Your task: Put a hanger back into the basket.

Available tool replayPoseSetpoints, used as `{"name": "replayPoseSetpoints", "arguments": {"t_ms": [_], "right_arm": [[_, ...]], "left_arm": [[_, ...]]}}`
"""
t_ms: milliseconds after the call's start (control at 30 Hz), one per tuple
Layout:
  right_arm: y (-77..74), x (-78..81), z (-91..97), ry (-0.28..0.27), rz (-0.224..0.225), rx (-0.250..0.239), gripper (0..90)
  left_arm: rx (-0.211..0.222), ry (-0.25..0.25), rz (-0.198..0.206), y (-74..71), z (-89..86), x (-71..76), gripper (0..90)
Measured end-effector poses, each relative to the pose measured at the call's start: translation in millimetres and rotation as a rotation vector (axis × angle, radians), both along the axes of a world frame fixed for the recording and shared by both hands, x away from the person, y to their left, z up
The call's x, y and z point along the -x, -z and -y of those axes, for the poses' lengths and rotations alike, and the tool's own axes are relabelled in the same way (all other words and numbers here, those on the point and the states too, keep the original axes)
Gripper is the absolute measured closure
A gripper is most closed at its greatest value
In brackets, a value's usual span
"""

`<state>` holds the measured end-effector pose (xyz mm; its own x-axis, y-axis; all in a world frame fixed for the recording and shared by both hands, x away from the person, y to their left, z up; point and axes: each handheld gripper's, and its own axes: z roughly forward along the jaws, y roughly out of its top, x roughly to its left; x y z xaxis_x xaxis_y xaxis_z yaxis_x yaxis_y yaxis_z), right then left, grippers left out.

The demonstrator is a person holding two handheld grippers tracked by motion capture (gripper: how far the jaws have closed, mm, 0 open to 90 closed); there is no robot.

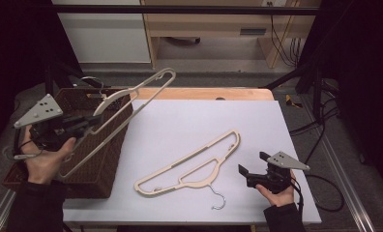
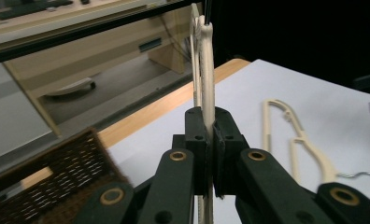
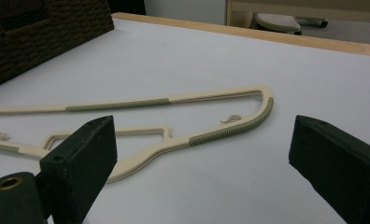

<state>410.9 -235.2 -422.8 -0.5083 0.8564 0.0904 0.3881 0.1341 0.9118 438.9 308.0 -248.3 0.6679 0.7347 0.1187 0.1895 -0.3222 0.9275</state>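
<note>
A cream plastic hanger (image 1: pixel 131 94) hangs tilted in the air above the brown wicker basket (image 1: pixel 100 164), its metal hook (image 1: pixel 94 81) at the far side. My left gripper (image 1: pixel 89 123) is shut on its lower bar. In the left gripper view the jaws pinch this hanger (image 2: pixel 205 60) edge-on at the gripper (image 2: pixel 210 135). A second cream hanger (image 1: pixel 189 163) lies flat on the white table top (image 1: pixel 180 116), hook (image 1: pixel 219 199) toward the front edge. My right gripper (image 1: pixel 253 163) stands open just right of it. In the right gripper view that hanger (image 3: pixel 230 130) lies beyond the open gripper (image 3: pixel 204 140).
The basket (image 2: pixel 57 172) sits off the table's left side and shows at the upper left of the right gripper view (image 3: pixel 43 32). A wooden strip (image 1: pixel 204 93) borders the table's far edge. Cables lie on the floor to the right (image 1: pixel 320 125).
</note>
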Motion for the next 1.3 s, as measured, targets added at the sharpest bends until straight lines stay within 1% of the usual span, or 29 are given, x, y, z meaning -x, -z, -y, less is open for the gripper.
{"name": "replayPoseSetpoints", "arguments": {"t_ms": [67, 100, 167, 267, 300, 367, 400, 433, 467, 500, 533, 633, 700, 733, 867, 967, 1000, 1067, 1233, 1267, 1300], "right_arm": [[-0.5, 0.5, -1.0, 0.006, -0.006, -0.013, 8.0], [-0.1, 0.0, 0.1, 0.007, 0.002, 0.005, 8.1], [-0.3, 0.0, 0.4, 0.009, 0.0, 0.004, 8.0], [0.0, -0.2, 0.8, 0.011, 0.001, 0.008, 7.8], [0.0, -0.2, 0.8, 0.012, 0.0, 0.009, 7.8], [0.0, -0.1, 1.0, 0.007, -0.001, 0.012, 7.7], [0.1, -0.1, 0.8, 0.006, 0.0, 0.01, 7.7], [0.2, -0.3, 0.7, 0.006, -0.001, 0.01, 7.7], [0.4, -0.5, 0.3, 0.013, -0.002, 0.011, 7.6], [0.7, -0.8, 0.8, 0.01, 0.0, 0.017, 7.6], [0.9, -0.9, 0.7, 0.01, -0.002, 0.017, 7.5], [1.4, -1.3, 0.0, 0.015, -0.003, 0.016, 7.4], [1.5, -1.3, -0.1, 0.015, -0.003, 0.019, 7.3], [1.6, -1.4, -0.2, 0.016, -0.004, 0.019, 7.3], [2.0, -1.5, 0.2, 0.015, -0.005, 0.023, 7.3], [2.4, -1.8, -0.6, 0.019, -0.007, 0.018, 7.3], [2.5, -1.8, -0.8, 0.019, -0.007, 0.019, 7.3], [2.6, -1.8, -1.1, 0.017, -0.007, 0.02, 7.3], [2.8, -1.8, -1.2, 0.017, -0.007, 0.02, 7.3], [2.7, -1.8, -1.0, 0.016, -0.006, 0.02, 7.3], [2.6, -1.8, -0.9, 0.017, -0.006, 0.019, 7.3]], "left_arm": [[-0.011, -0.031, -0.007, 2.6, -13.7, -9.2, 86.5], [-0.015, -0.039, -0.011, 3.5, -18.4, -12.0, 86.5], [-0.027, -0.057, -0.015, 6.1, -29.8, -18.1, 86.5], [-0.05, -0.084, -0.021, 9.4, -45.1, -24.3, 86.5], [-0.061, -0.096, -0.013, 10.6, -49.7, -26.4, 86.5], [-0.076, -0.106, -0.023, 13.5, -58.8, -29.8, 86.5], [-0.087, -0.108, -0.039, 15.2, -63.5, -30.7, 86.5], [-0.092, -0.116, -0.033, 17.3, -67.9, -32.7, 86.5], [-0.104, -0.124, -0.037, 19.3, -72.6, -34.1, 86.5], [-0.106, -0.125, -0.049, 22.0, -77.4, -34.6, 86.5], [-0.107, -0.131, -0.051, 24.8, -82.4, -35.5, 86.5], [-0.091, -0.153, -0.061, 35.6, -97.4, -37.3, 86.5], [-0.096, -0.161, -0.072, 41.5, -104.2, -38.1, 86.5], [-0.105, -0.167, -0.078, 44.5, -107.8, -38.4, 86.5], [-0.113, -0.175, -0.094, 55.3, -119.2, -37.2, 86.5], [-0.149, -0.178, -0.106, 62.2, -123.7, -37.8, 86.5], [-0.171, -0.18, -0.109, 64.2, -125.2, -38.6, 86.5], [-0.18, -0.18, -0.124, 69.3, -126.8, -40.4, 86.6], [-0.167, -0.176, -0.148, 87.1, -126.5, -44.4, 86.5], [-0.165, -0.177, -0.159, 91.6, -125.0, -44.7, 86.6], [-0.174, -0.18, -0.168, 95.9, -123.6, -45.2, 86.5]]}}
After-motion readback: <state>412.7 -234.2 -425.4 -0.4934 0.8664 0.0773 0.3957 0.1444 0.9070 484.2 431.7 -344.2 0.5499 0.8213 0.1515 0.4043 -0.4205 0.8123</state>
